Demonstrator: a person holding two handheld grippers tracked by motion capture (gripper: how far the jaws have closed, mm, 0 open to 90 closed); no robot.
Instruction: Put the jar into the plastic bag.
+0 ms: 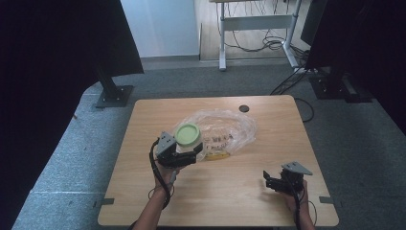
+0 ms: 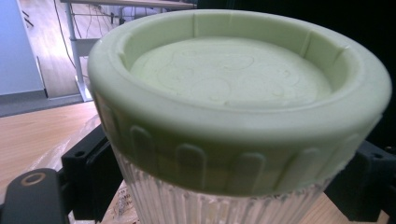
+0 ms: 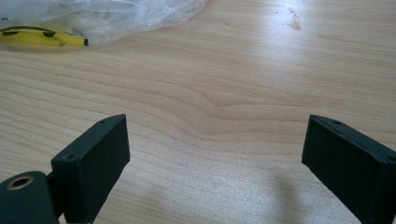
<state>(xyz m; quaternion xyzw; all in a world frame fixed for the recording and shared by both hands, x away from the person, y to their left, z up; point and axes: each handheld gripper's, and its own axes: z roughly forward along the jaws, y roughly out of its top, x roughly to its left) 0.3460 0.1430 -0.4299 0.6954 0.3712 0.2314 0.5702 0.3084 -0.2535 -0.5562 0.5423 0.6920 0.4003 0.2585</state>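
Jar [image 1: 187,141]: clear ribbed glass, held up off the table [image 1: 230,191], just in front of the bag [image 1: 225,129].
Lid [image 2: 233,93]: pale green, sitting on top of the jar, looks shut.
Left gripper [image 1: 184,155]: closed tight on the jar, one black jaw on each side of the glass, just under the lid.
Bag: thin clear plastic, crumpled, lying flat right behind the jar.
Banana [image 3: 44,38]: yellow with dark spots, at the near edge of the bag, close to the jar; in or under the plastic, hard to tell.
Right gripper [image 1: 280,182]: low over bare wood, well away from the jar on the right side.
Right jaws: spread wide, holding nothing, touching nothing.
Done so far: jar picked up and held firm.
Left to do: likely twisting the lid off or putting the jar in the bag; looks like an early stage, with the free gripper not yet near the jar.
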